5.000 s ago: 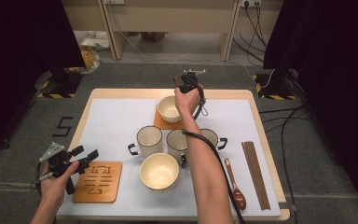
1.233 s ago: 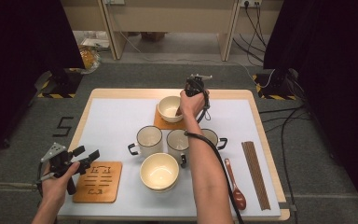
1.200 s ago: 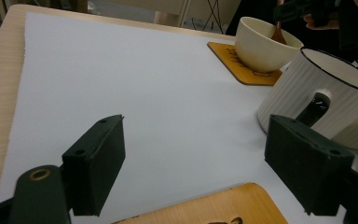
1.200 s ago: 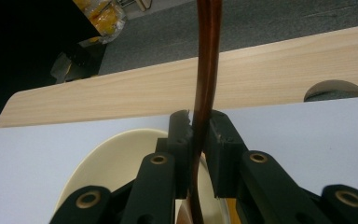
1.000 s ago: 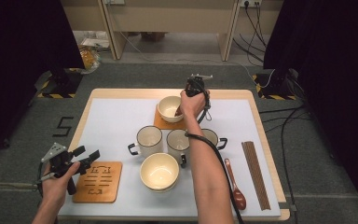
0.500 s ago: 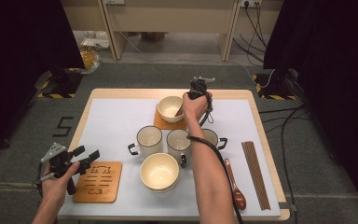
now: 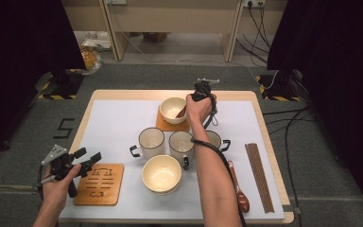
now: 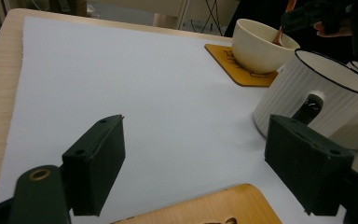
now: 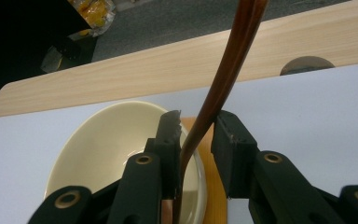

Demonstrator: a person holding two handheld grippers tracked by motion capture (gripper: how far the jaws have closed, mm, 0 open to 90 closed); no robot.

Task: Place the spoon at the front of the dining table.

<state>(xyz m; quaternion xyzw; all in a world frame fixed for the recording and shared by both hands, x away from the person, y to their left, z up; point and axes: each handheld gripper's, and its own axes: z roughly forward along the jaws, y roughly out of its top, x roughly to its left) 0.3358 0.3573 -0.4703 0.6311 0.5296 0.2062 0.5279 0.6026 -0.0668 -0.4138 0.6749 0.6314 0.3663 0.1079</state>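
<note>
A cream bowl stands on a wooden coaster at the far middle of the white mat. A brown wooden spoon leans in it, handle up over the right rim. My right gripper points down at that rim with the handle between its jaws. The jaws have just been opening and stand open; the handle rests loosely against them. My left gripper hovers wide open and holds nothing, just above a second coaster at the near left.
Three white mugs stand in a row mid-mat, with a second cream bowl in front. Another brown spoon and dark chopsticks lie at the right. The wooden table is edged all round.
The right hand has drifted slightly rightwards, from above the far bowl to its right rim. The left hand has stayed put.
</note>
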